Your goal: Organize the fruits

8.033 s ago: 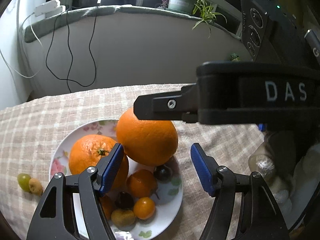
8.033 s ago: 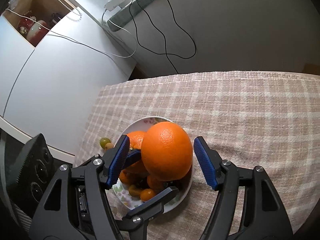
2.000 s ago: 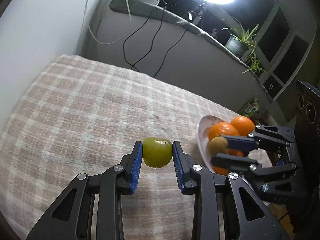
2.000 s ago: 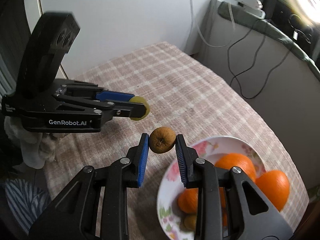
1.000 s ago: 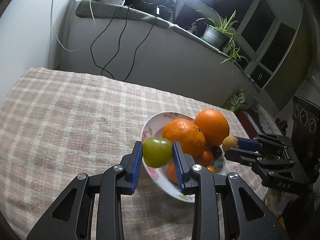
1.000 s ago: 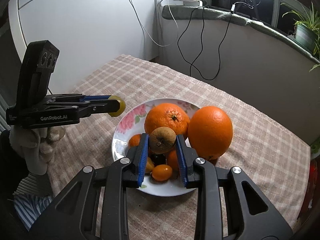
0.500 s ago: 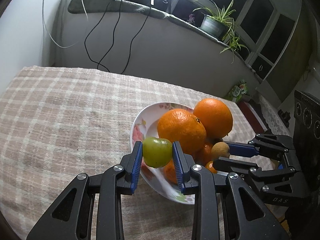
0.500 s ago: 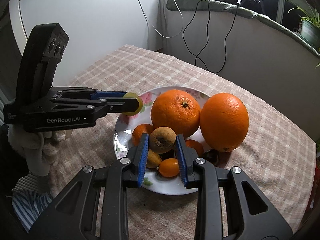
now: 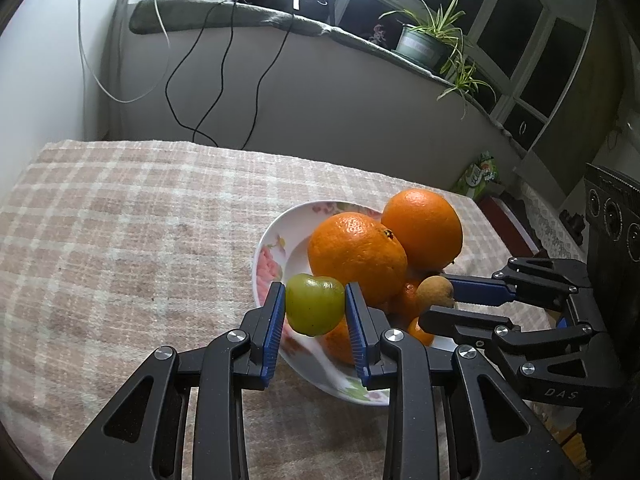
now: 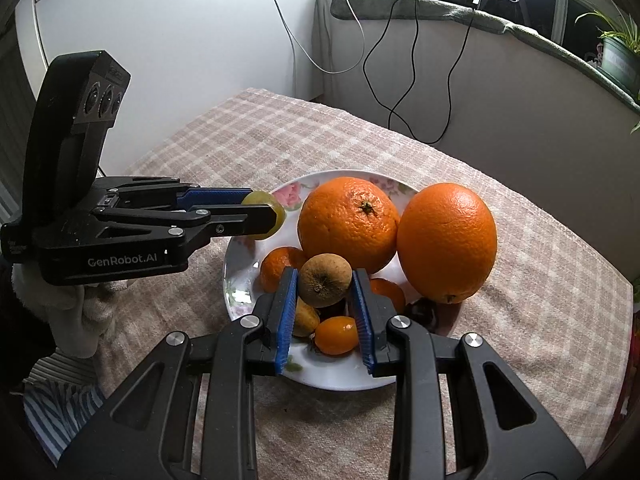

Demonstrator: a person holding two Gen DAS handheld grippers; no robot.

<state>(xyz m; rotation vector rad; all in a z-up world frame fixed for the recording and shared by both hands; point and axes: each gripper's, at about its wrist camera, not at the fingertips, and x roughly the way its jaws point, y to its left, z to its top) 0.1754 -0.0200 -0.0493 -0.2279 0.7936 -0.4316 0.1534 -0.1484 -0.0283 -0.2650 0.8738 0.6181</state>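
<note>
Left claw (image 9: 315, 305) pinches a green fruit (image 9: 315, 304) over the plate (image 10: 236, 280); right claw (image 10: 325, 286) pinches a brown fruit (image 10: 325, 285) above it.

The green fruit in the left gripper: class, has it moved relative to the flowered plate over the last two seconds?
Yes. The green fruit, clamped in the left gripper, moved from over bare tablecloth to above the flowered plate's near rim.

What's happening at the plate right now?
Each gripper holds one small fruit over the plate. The left gripper is shut on a green fruit at the plate's near rim. The right gripper is shut on a brown fruit above the small fruits, beside two big oranges. Neither is released.
</note>
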